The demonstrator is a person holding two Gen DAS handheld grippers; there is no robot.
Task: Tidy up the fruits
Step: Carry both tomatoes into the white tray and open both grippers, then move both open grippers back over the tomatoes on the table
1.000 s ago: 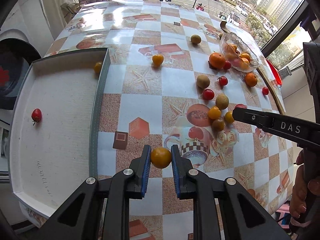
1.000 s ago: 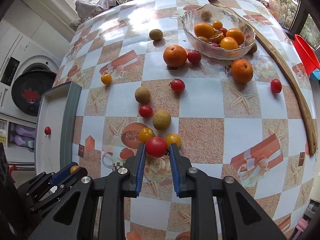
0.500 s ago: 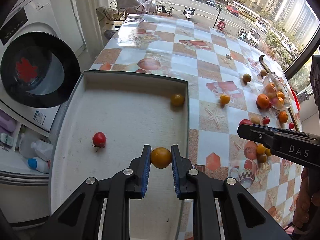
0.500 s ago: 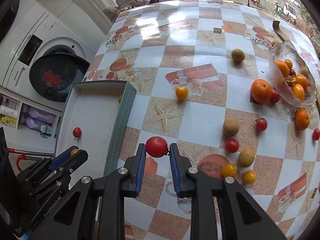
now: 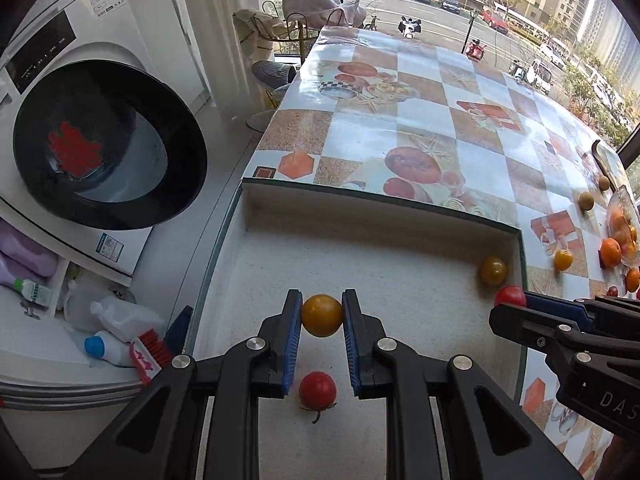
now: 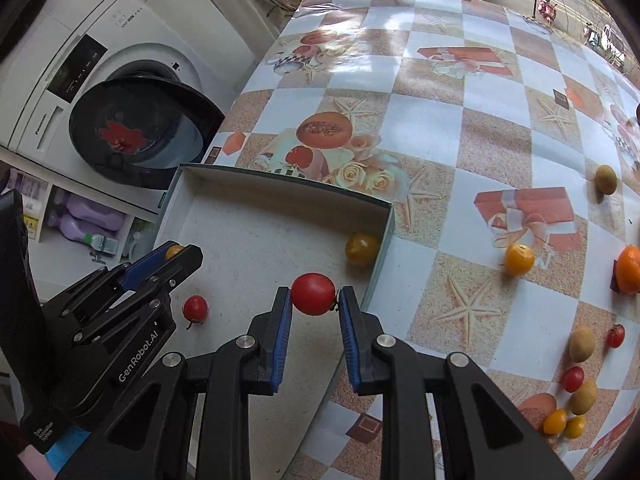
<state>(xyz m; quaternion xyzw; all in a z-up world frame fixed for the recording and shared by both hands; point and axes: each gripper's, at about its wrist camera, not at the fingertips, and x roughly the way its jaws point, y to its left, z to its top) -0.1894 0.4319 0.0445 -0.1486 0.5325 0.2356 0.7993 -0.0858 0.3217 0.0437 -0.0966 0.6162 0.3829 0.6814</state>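
Observation:
My left gripper (image 5: 322,314) is shut on a yellow tomato (image 5: 322,316) and holds it above the white tray (image 5: 360,208). My right gripper (image 6: 313,296) is shut on a red tomato (image 6: 313,288) over the tray's right wall (image 6: 382,248); it also shows in the left wrist view (image 5: 510,296). A red tomato (image 5: 318,390) and a yellow tomato (image 5: 493,271) lie in the tray. The left gripper shows in the right wrist view (image 6: 176,252).
Loose fruit lies on the patterned tablecloth (image 6: 440,128): a yellow tomato (image 6: 519,259), an orange (image 6: 628,270), brown fruits and small tomatoes (image 6: 572,378). A glass bowl of fruit (image 5: 622,220) stands at far right. A washing machine with its door open (image 5: 104,152) stands left of the table.
Both grippers have moved left with their tomatoes, from over the tablecloth to over the tray. The left one is now beyond the red tomato lying in the tray.

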